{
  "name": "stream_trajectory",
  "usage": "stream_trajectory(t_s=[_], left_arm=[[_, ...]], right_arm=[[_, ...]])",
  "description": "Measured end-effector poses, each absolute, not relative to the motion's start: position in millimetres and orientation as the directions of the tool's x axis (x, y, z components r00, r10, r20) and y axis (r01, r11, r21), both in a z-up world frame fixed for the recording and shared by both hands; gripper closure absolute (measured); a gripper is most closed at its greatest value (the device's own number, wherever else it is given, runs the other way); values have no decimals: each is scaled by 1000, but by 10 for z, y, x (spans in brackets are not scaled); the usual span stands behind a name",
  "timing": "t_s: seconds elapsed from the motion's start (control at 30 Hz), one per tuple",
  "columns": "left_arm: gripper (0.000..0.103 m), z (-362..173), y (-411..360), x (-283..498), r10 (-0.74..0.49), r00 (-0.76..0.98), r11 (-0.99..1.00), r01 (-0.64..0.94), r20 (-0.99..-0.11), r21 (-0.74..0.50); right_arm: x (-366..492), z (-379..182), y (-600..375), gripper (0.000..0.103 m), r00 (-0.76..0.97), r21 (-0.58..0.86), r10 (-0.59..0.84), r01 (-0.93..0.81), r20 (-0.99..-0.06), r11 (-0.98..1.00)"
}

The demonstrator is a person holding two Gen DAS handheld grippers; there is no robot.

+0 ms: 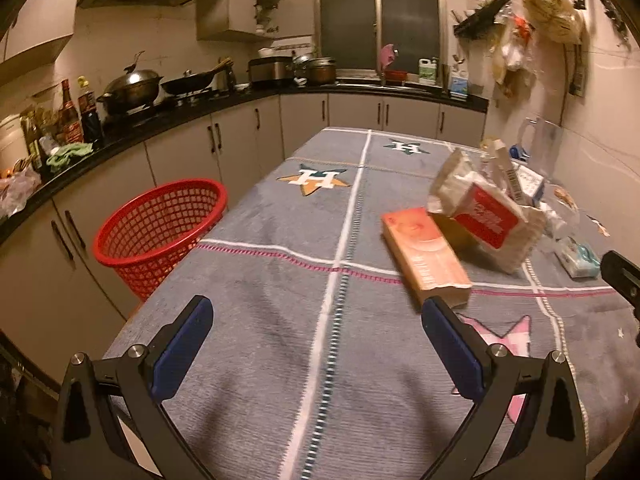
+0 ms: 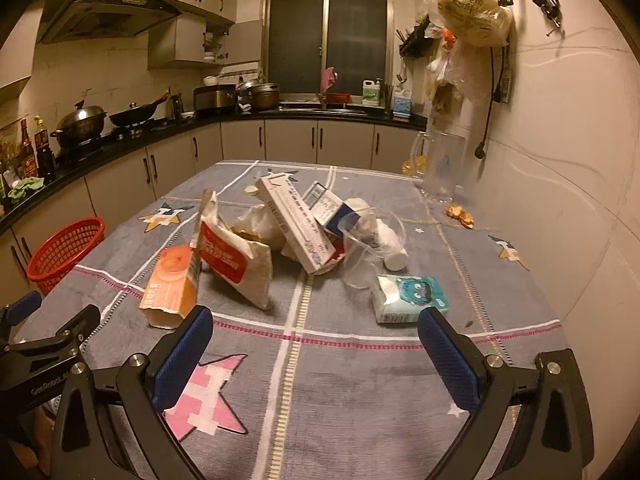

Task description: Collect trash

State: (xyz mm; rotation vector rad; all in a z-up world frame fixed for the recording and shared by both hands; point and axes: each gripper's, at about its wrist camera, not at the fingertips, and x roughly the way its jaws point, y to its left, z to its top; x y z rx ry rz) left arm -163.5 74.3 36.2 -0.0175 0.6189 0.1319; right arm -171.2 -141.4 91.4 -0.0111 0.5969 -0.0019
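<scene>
Both grippers hung over the near end of the desk (image 2: pixel 360 380), jaws wide apart and holding nothing.
Left gripper (image 1: pixel 316 328) and right gripper (image 2: pixel 316 336) faced the trash pile (image 2: pixel 296 232) mid-desk; the red basket (image 1: pixel 160 228) waited beside the desk's left edge, probably to receive it.

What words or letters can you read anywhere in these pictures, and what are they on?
"H": on the star patches of the tablecloth, clearest on the orange star.
"GenRobot…": on the left tongs, cut off at the frame edge.
Too blurred to read: white print on the red-labelled bag, text on the long white box, orange carton, blue tissue pack, hanging plastic bag.
</scene>
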Motion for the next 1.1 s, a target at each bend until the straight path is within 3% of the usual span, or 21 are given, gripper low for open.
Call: stream_trajectory(t_s=[0.47, 1.1], left_arm=[[0, 355, 1062, -1745, 171, 808, 979, -205, -563, 4], [0, 300, 930, -1699, 158, 804, 985, -167, -574, 36]], right_arm=[[-1703, 887, -945, 0, 822, -51, 68, -118, -565, 992], [-1675, 790, -930, 0, 801, -39, 87, -136, -592, 990]])
